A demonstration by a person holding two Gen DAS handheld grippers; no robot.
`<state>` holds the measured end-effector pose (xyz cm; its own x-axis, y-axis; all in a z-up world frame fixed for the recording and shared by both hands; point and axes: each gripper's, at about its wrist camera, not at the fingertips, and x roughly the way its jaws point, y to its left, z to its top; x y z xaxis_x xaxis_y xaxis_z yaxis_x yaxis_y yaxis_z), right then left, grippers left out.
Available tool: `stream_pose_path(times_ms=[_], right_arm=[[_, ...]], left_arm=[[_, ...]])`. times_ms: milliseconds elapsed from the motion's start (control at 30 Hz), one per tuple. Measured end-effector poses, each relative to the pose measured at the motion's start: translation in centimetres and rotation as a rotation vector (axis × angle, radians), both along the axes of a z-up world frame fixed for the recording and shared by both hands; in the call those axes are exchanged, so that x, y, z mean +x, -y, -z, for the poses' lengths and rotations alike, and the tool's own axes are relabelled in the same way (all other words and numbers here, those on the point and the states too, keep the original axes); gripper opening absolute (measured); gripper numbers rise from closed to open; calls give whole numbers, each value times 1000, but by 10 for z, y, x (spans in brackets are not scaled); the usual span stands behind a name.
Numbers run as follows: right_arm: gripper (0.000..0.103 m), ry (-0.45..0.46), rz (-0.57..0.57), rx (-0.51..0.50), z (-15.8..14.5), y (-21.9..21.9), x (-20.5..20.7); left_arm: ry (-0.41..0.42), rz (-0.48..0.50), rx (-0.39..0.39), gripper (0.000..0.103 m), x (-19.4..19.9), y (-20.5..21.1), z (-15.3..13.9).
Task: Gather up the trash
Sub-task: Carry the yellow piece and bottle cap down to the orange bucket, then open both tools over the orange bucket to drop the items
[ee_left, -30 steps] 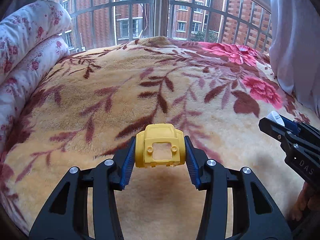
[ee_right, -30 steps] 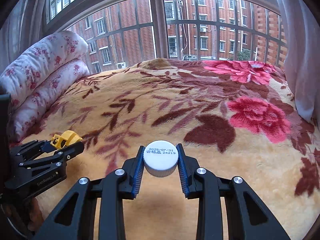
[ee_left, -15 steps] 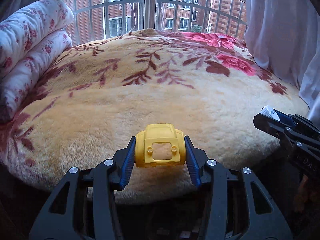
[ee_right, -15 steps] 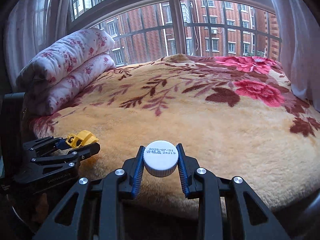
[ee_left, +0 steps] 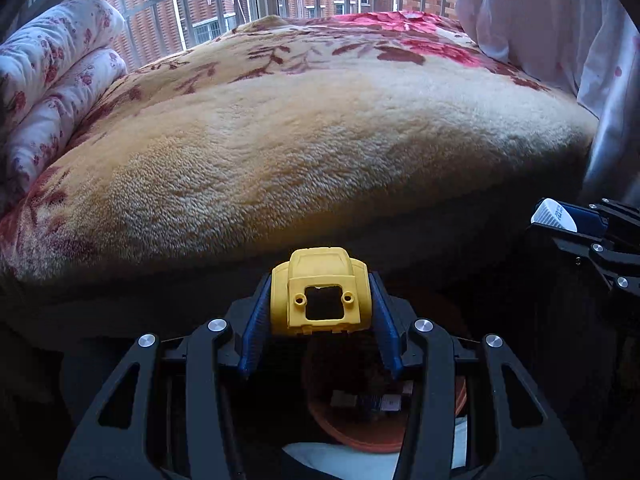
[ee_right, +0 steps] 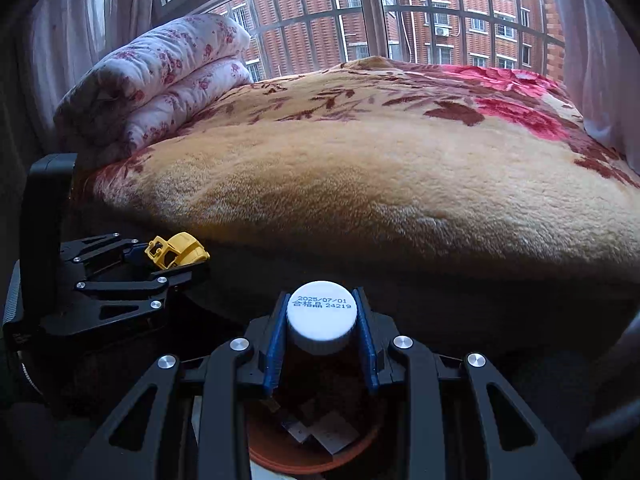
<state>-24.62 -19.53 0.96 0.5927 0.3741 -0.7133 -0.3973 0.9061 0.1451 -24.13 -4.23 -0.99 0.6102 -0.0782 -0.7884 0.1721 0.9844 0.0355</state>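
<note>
Left hand-held gripper (ee_left: 320, 312) clamps yellow plastic toy part (ee_left: 319, 294); right hand-held gripper (ee_right: 322, 320) clamps white bottle cap (ee_right: 322, 310), both above orange bin (ee_right: 280, 456).

A matt yellow plastic toy shell (ee_left: 320, 294) and a smooth white plastic bottle cap (ee_right: 322, 316), printed in blue ink, are sitting between ribbed blue pads (ee_right: 275, 350) on matt black plastic fingers studded with shiny metal bolts (ee_left: 424, 325), while a plush, deep-pile floral blanket (ee_left: 300, 140) is covering the bed and a glossy orange-brown bin (ee_right: 280, 450) is holding paper scraps
</note>
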Motion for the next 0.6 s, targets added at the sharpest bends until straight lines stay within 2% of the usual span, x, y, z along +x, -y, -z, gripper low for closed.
stream_pose_path(times_ms=[267, 467, 500, 533, 567, 600], right_arm=[[32, -96, -46, -14, 27, -2, -18], [33, -211, -94, -34, 53, -12, -9], [38, -232, -102, -43, 58, -13, -7], [60, -248, -100, -62, 62, -15, -4], [72, -246, -88, -78, 63, -15, -3], [72, -235, -76, -80, 63, -14, -2]], left_arm=[[-161, 56, -1, 46, -12, 6, 37], [-279, 104, 32, 46, -2, 19, 64], [-298, 113, 32, 49, 0, 21, 67], [-318, 113, 45, 69, 3, 22, 71], [-333, 109, 70, 82, 5, 23, 74], [-333, 102, 93, 91, 6, 24, 77]])
